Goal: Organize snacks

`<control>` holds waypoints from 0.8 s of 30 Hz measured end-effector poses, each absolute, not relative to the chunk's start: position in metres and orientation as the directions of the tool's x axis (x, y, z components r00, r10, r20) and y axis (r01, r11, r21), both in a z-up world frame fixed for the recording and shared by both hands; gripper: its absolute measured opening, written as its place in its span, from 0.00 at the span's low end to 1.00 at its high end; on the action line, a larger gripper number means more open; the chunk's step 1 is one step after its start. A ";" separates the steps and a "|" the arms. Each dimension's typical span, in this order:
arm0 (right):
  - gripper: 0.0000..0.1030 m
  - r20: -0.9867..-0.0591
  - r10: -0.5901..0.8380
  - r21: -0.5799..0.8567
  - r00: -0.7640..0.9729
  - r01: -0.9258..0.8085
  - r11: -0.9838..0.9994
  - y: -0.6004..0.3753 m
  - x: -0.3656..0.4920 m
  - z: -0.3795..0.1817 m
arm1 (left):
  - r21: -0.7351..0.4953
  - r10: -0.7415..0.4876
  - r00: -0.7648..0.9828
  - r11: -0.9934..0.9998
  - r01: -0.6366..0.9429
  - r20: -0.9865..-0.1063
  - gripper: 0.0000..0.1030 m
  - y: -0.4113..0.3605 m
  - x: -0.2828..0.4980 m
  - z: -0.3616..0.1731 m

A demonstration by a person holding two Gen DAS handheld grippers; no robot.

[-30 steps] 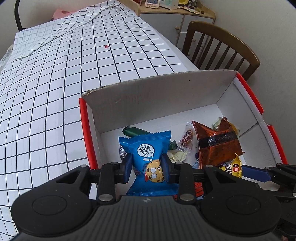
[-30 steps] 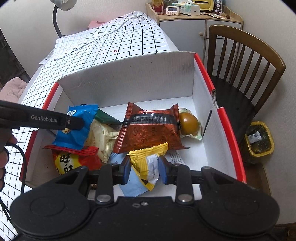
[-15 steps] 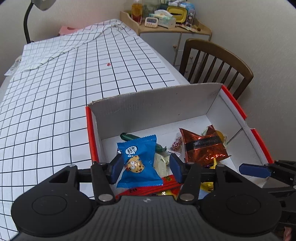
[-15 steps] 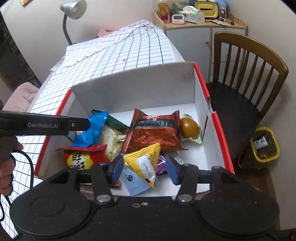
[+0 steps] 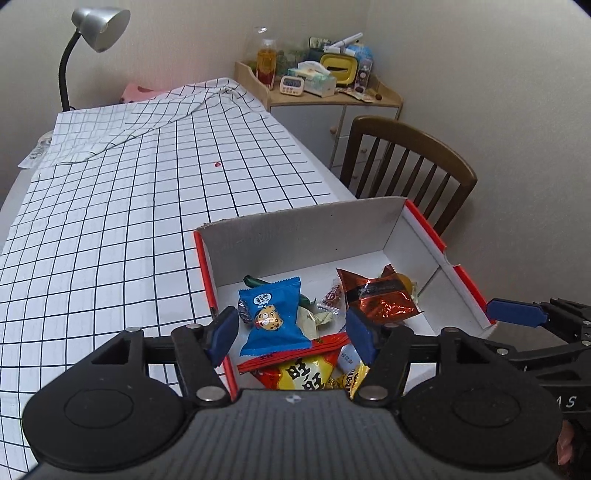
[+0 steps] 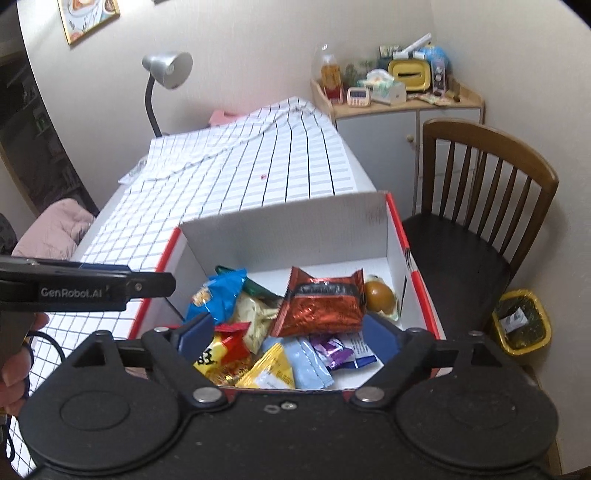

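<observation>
box [image 6: 288,229]: matt white cardboard, rough cut rim, red outside
snack bags [image 6: 321,306]: glossy crinkled foil and plastic
tablecloth [image 5: 122,206]: soft checked cloth, matt, some folds
chair [image 6: 491,177]: dark wood, smooth, slight shine
lamp [image 5: 99,22]: brushed metal shade
left gripper [image 5: 290,334]: matt black plastic, blue pads

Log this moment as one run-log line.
left gripper: open, jaws just opening, empty | right gripper: open, jaws just opening, empty | blue packet, yellow packet: lying in box

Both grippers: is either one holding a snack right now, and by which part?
Nothing is held. The left gripper and right gripper have just been opening; nothing between them.
</observation>
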State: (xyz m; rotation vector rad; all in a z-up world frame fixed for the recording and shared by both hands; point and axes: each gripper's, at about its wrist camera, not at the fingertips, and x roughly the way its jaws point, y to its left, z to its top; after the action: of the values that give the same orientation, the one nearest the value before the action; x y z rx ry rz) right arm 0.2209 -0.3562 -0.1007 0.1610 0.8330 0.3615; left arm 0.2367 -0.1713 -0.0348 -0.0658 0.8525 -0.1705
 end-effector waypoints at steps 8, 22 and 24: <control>0.96 -0.619 0.360 0.279 0.698 -0.234 0.931 -0.350 0.194 -0.076 | -0.149 -0.209 0.683 0.978 0.146 -0.700 0.74 -0.151 0.209 -0.018; 1.00 -0.541 0.301 0.271 0.785 -0.176 0.946 -0.338 0.145 -0.055 | -0.200 -0.228 0.727 0.972 0.127 -0.647 0.96 -0.126 0.166 -0.003; 1.00 -0.544 0.293 0.276 0.787 -0.162 0.948 -0.335 0.139 -0.054 | -0.190 -0.221 0.734 0.974 0.127 -0.643 0.96 -0.125 0.160 -0.001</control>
State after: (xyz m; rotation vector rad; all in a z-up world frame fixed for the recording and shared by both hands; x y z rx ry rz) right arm 0.1386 -0.3354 -0.0536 0.2198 0.6193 0.2471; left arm 0.1598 -0.1255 -0.0013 -0.1366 0.7228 -0.1922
